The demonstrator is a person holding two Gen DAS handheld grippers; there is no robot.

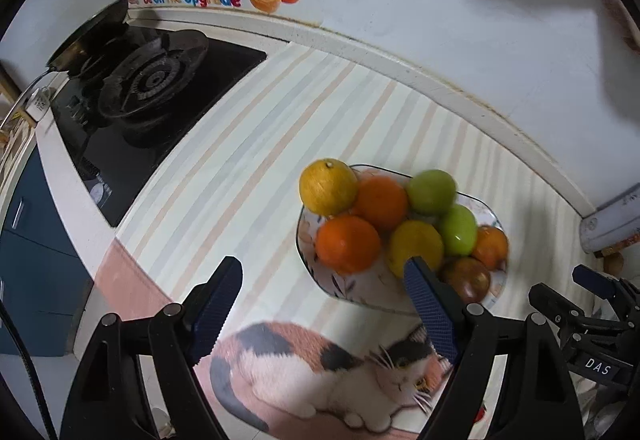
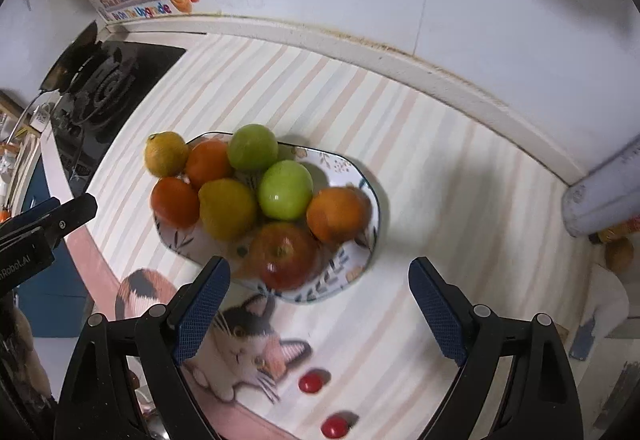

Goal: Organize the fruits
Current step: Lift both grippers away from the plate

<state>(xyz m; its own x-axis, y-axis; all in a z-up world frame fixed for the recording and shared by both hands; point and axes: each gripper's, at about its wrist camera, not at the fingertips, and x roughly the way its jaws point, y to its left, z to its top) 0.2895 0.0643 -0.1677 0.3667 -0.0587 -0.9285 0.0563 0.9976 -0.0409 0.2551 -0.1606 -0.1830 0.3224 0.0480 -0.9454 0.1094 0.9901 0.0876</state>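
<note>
Fruits are shown heaped on a patterned plate (image 2: pixel 362 264) that rests on the striped cloth covering the bench (image 2: pixel 440 168). Two small red fruits, possibly cherry tomatoes (image 2: pixel 311 383), are seen lying loose on the cloth, apart from the plate and nearest the camera in the right wrist view. These lie just ahead of and between the fingers of the right tool (image 2: pixel 320 304), slightly left of its midline; the left tool (image 1: pixel 324 300) is farther from them and they are not seen in its view. The right side is therefore judged the better placed for gathering them onto the plate. Being round, they offer no long axis to align with.

Both tools are seen spread wide and holding nothing. The left tool hovers over the cloth with its right finger overlapping the near rim of the plate in the picture; whether it touches cannot be told.

Counts on the plate: three oranges (image 2: pixel 338 214), two yellow citrus fruits (image 2: pixel 227 214), two green apples (image 2: pixel 285 191) and one red apple (image 2: pixel 285 256). One yellow fruit (image 1: pixel 328 187) sits at the far left rim and appears to overhang it. A printed cat (image 2: pixel 244 352) decorates the cloth, and a gas stove (image 1: pixel 148 88) is set in the bench to the left.
</note>
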